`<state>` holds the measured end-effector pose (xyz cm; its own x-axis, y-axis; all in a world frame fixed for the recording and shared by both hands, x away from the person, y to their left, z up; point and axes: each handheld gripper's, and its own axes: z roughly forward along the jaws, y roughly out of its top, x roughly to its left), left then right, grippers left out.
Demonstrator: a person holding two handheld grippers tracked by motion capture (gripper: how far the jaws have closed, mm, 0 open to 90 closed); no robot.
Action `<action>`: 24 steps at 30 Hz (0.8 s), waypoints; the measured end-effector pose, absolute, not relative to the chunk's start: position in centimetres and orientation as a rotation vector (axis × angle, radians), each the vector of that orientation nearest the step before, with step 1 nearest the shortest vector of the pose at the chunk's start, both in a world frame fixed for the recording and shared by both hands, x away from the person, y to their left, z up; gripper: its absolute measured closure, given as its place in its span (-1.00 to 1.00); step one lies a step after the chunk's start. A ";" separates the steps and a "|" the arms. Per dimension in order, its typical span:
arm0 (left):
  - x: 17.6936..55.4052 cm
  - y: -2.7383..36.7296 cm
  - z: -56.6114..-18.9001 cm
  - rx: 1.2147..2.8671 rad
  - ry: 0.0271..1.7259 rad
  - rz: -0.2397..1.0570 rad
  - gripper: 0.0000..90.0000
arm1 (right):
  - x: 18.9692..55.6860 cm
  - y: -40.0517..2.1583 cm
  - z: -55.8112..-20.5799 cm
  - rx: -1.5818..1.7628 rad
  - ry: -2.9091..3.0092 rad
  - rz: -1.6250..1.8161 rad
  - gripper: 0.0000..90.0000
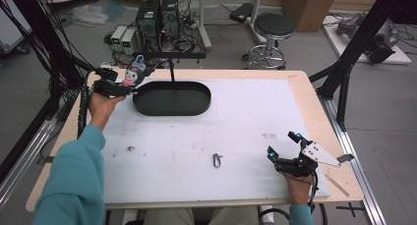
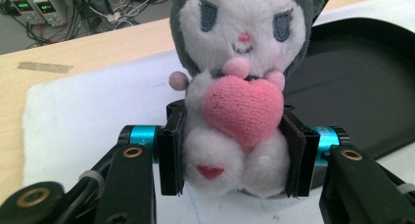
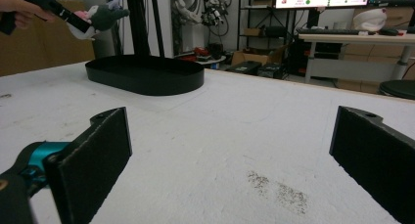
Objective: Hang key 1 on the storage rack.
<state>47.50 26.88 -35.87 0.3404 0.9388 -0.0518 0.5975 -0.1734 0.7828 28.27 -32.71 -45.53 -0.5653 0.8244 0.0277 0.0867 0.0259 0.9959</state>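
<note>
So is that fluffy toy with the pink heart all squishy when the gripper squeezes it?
Probably yes. The plush toy looks like soft fleece, and its white body bulges between the pads of the left gripper, so it likely squashes and springs back. It is probably light, since it is held up by its lower body alone. Its fuzzy fabric likely resists slipping.

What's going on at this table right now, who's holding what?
A person works at the table with a gripper in each hand. The left gripper is shut on a plush toy holding a pink heart, lifted beside the left end of the black oval tray. The right gripper rests open near the table's right front corner, holding nothing. A small metal clasp lies loose on the white mat between the two.
</note>
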 end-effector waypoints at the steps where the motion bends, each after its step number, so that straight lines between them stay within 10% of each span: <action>1: 47.6 26.9 -35.9 1.877 1.350 0.591 0.17 | 28.3 -32.7 -45.5 0.930 1.714 1.598 -0.98; 10: 47.9 26.9 -36.4 1.879 1.309 0.601 0.06 | 28.3 -32.7 -45.5 0.928 1.716 1.593 -0.98; 17: 48.0 27.1 -36.8 1.910 1.154 0.647 -0.96 | 28.3 -32.7 -45.5 0.928 1.715 1.593 -0.98; 24: 47.0 27.2 -36.2 1.826 1.035 0.648 -0.96 | 28.3 -32.7 -45.5 0.929 1.716 1.597 -0.98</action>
<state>47.00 27.15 -36.17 0.5097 0.8603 0.0073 0.3822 -0.2340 0.8940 28.27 -32.71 -45.54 -0.5674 0.8230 0.0277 0.0868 0.0263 0.9959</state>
